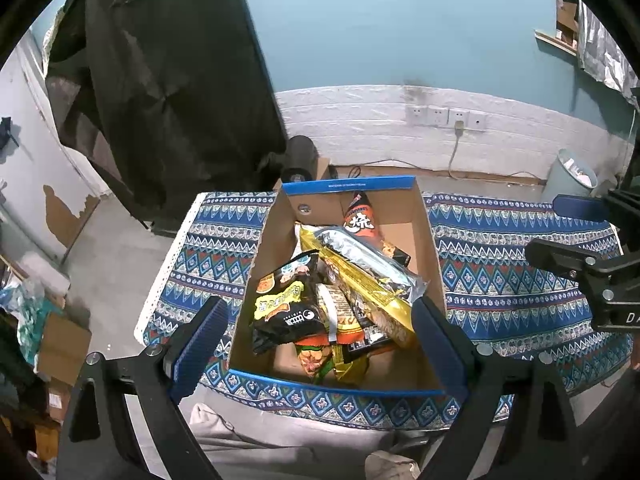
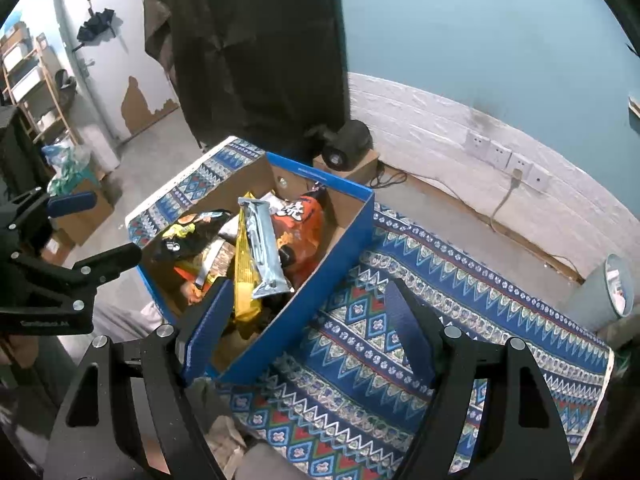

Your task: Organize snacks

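- The cardboard box, blue outside with a blue rim, sits on the patterned cloth covering the desk; its left wall lies close to the cloth's left edge, while a wide strip of bare cloth runs to its right.
- The left claw hangs above the box's near end, pads spread wide, one outside each side wall, gripping nothing.
- The right claw is also wide open and empty; its left pad is over the box's near corner, its right pad over bare cloth.
- The snacks lie heaped in the box: a yellow packet with a crinkled silver foil face on top, an orange bag against the far wall, a black bag at the left.
- Packets lower in the heap are mostly covered and hard to tell apart; the print on the packets is too small to read.
- Beyond the desk stand a black cylinder on a small carton and a pale bin by the white brick wall.
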`<state>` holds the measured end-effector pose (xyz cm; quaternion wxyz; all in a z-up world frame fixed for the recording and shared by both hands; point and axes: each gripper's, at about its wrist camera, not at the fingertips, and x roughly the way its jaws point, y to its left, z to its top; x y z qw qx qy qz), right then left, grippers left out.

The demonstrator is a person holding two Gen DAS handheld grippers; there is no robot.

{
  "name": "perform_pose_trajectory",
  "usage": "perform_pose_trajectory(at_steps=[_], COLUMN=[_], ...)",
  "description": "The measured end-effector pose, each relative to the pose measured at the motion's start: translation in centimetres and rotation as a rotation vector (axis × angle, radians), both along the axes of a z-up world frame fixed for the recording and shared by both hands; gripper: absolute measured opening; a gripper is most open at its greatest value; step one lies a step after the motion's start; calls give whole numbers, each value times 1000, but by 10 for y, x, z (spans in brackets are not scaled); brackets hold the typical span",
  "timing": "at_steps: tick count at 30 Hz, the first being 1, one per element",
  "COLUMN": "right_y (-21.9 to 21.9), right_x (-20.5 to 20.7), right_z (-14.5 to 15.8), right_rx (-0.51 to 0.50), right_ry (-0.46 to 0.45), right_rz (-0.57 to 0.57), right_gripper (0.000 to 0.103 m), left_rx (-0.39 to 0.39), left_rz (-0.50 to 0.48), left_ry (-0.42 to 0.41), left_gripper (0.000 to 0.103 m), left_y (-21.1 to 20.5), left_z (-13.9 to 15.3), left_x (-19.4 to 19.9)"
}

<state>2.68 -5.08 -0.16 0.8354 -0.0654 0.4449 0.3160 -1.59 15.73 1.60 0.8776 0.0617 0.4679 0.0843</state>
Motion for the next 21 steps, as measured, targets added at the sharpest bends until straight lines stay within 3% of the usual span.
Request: perform_pose_trajectory(at_steps=[21], right_y=[-5], right_x=[1], right_z=[3], right_rx=[-13], right_ry=[-12], right_rz=[-7], right_gripper=[78], left_rx=[15], left_rz=[-14], left_ry=[19], left_gripper=[94], left_y=[-4], left_z=[-1], left_x=[-2])
